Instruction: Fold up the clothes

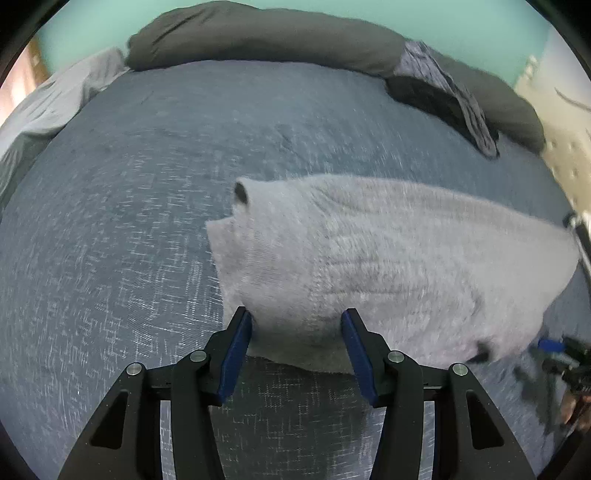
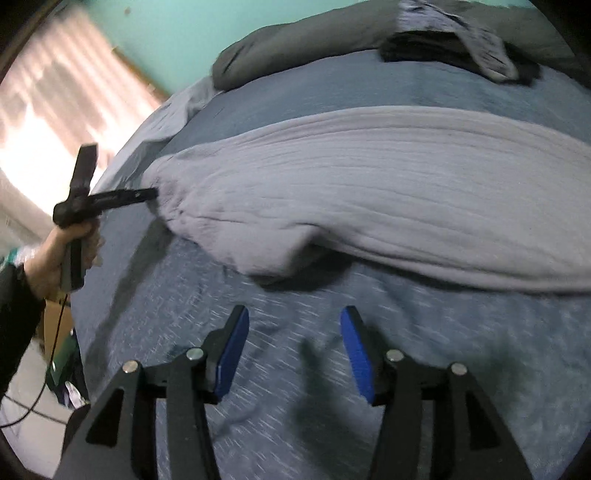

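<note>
A light grey knit sweater [image 1: 388,258] lies spread on the blue bedspread [image 1: 110,221]. My left gripper [image 1: 297,317] is open at the sweater's near edge. The cloth lies between its blue pads [image 1: 236,347], which do not pinch it. The right wrist view shows the same sweater [image 2: 369,184] stretched across the bed, with the left gripper [image 2: 151,192] at its left end, held by a hand [image 2: 70,243]. My right gripper [image 2: 295,314] is open above bare bedspread, a little short of a folded flap [image 2: 280,251]. It also appears blurred at the right edge, as the right gripper [image 1: 550,347].
Dark grey pillows [image 1: 258,33] line the head of the bed. A dark garment [image 1: 428,96] and a patterned one [image 1: 461,99] lie at the back right. A pale sheet [image 1: 55,99] hangs at the left side. A curtained window [image 2: 48,92] is beyond the bed's left edge.
</note>
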